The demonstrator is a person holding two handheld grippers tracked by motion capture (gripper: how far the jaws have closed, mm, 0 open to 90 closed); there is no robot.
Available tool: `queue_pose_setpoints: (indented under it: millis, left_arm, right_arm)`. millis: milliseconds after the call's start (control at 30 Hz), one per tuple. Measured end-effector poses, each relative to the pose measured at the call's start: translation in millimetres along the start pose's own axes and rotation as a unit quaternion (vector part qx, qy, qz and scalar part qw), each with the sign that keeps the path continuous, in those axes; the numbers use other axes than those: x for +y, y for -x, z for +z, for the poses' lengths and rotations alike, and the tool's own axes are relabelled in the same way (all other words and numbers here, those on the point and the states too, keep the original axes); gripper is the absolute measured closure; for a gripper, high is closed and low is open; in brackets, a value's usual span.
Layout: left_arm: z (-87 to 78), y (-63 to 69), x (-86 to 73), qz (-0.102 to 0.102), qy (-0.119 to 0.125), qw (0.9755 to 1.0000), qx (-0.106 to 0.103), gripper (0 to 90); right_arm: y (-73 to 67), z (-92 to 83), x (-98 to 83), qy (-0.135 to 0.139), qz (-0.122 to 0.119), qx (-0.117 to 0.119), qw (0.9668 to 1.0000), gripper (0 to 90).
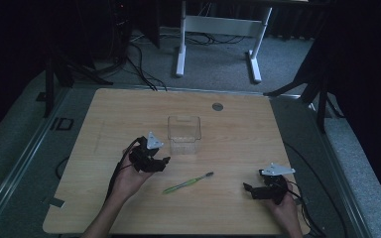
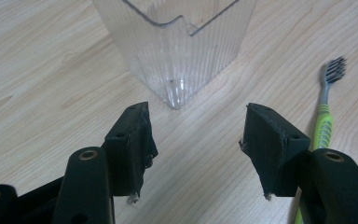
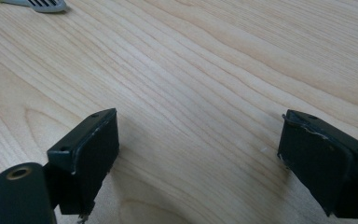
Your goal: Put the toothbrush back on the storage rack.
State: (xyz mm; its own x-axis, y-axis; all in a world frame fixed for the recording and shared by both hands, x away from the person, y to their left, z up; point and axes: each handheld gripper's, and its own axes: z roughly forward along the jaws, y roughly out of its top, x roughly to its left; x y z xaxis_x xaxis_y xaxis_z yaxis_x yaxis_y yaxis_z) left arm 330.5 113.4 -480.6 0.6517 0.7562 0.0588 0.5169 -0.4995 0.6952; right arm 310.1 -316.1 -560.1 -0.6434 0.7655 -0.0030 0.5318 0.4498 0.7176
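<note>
Ahead of the left tongs (image 2: pixel 196 140): clear cup (image 2: pixel 177 46), light, slick, brittle | toothbrush (image 1: pixel 187 183) beside: grip mid-handle | both tongs apart, right tongs (image 3: pixel 198 158) empty.

a dim lab or recording room: beyond the tongs, a wooden table (image 1: pixel 238 124), grey carpet (image 1: pixel 213 54), a white desk frame (image 1: pixel 218 29), loose cables (image 1: pixel 139 64).

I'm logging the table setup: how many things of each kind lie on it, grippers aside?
Clear plastic container: 1
Green toothbrush: 1
Total: 2
</note>
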Motion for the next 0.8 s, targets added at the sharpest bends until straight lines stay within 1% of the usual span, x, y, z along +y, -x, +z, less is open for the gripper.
queue_pose_setpoints:
  millis: [167, 233, 333, 800]
  left_arm:
    - [1.2, 3.6, 4.8, 0.008, -0.008, 0.9999, -0.005, 41.6]
    - [1.4, 4.7, 6.0, 0.008, -0.008, 0.9999, -0.006, 41.6]
    - [2.1, 8.2, 10.7, 0.015, -0.008, 0.9998, -0.009, 41.7]
    - [9.9, 18.8, 18.9, 0.027, -0.018, 0.9993, -0.021, 42.2]
  right_arm:
    - [0.0, 0.0, 0.0, 0.000, 0.000, 0.000, 1.0000, 12.0]
    - [0.0, 0.0, 0.0, 0.000, 0.000, 0.000, 1.0000, 12.0]
    - [0.0, 0.0, 0.0, 0.000, 0.000, 0.000, 1.0000, 12.0]
    - [0.1, 0.0, 0.0, 0.000, 0.000, 0.000, 1.0000, 12.0]
